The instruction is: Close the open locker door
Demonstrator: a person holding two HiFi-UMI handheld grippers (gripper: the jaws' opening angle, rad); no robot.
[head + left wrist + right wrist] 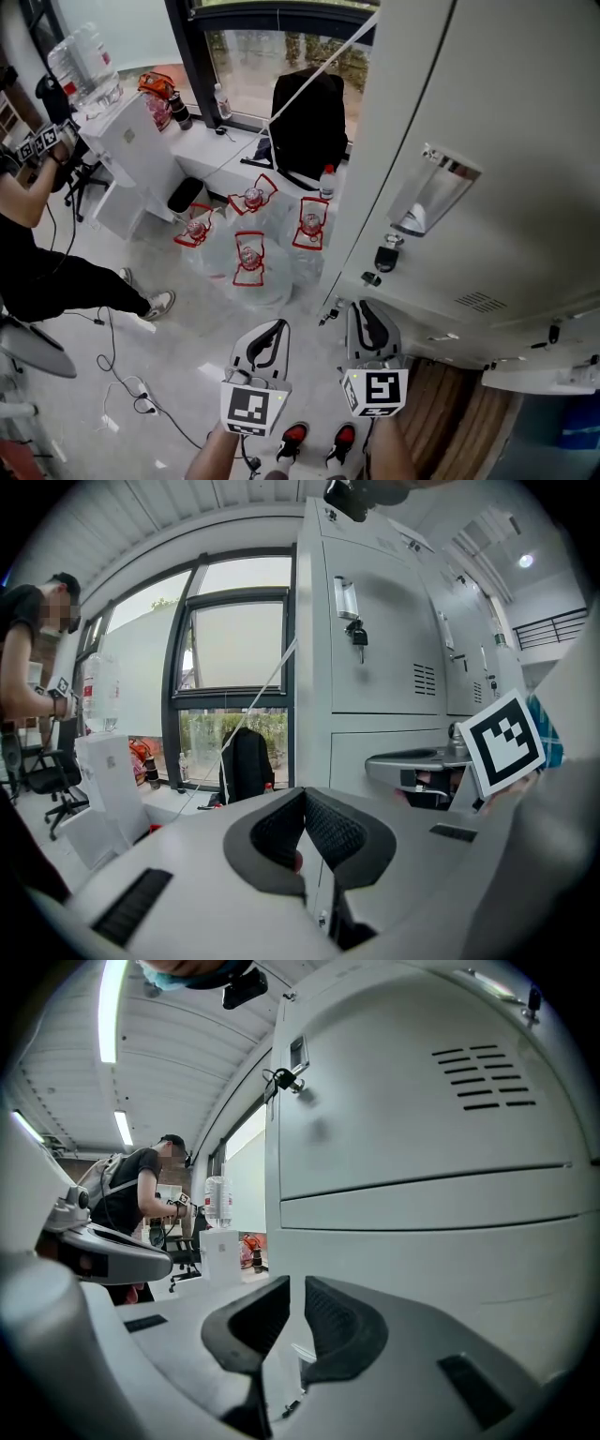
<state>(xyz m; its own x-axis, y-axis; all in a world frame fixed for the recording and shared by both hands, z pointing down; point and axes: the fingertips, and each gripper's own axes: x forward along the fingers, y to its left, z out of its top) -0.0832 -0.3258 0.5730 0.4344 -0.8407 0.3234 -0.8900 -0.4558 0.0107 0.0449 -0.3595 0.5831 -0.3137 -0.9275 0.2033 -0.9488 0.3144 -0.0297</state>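
Left gripper [302,794]: jaws closed together, nothing held. Right gripper [295,1283]: jaws stood narrowly apart, empty. The locker door [403,1101], key in lock, rose near ahead of both.

Water jugs [251,246]: four clear ones with red handles are standing clustered on the floor below the window ledge.
Backpack [309,117]: is sitting upright on the ledge, against the glass.
Water dispenser [131,141]: is carrying a clear bottle, left of the jugs.
Person [37,253]: dressed in black, is occupying the far left.
Cable [122,366]: is trailing across the floor.
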